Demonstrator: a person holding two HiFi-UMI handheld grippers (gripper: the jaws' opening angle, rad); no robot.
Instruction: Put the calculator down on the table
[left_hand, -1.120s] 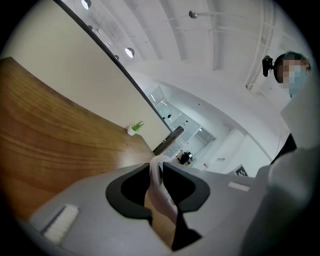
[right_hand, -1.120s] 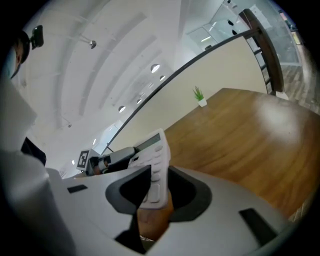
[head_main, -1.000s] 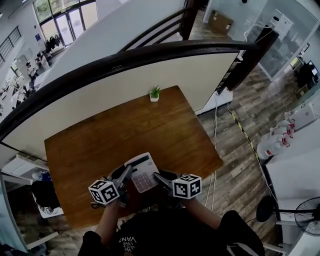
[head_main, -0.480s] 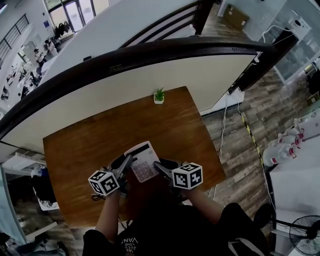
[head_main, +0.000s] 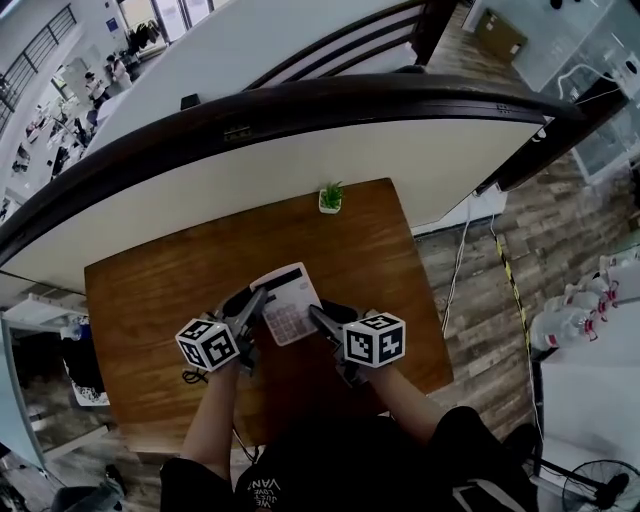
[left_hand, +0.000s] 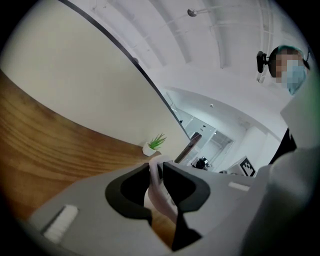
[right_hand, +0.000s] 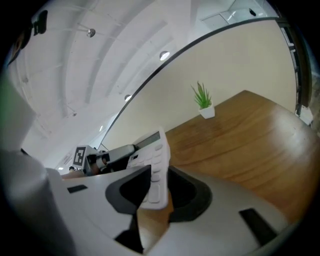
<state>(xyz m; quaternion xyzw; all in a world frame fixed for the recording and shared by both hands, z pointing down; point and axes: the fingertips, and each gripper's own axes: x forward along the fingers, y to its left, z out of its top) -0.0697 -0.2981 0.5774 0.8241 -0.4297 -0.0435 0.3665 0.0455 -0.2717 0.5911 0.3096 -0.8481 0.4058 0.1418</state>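
Calculator (head_main: 286, 308) is being held between both tongs over the wooden table (head_main: 150, 290), keys and display facing up, display end pointing away from the person; whether its underside is touching the wood cannot be determined. Left gripper (head_main: 255, 305) is clamping the calculator's left edge. Its own view is showing the pale edge running between the two dark pads, both pressing on it. Right gripper (head_main: 318, 318) is clamping the right edge likewise; its view is showing the key face standing between its pads, with the left gripper visible beyond. Calculator is sitting over the middle of the table, somewhat toward the person's side; a small potted plant (head_main: 330, 198) is standing well apart at the far edge, just in front of the curved cream partition (head_main: 300, 160).
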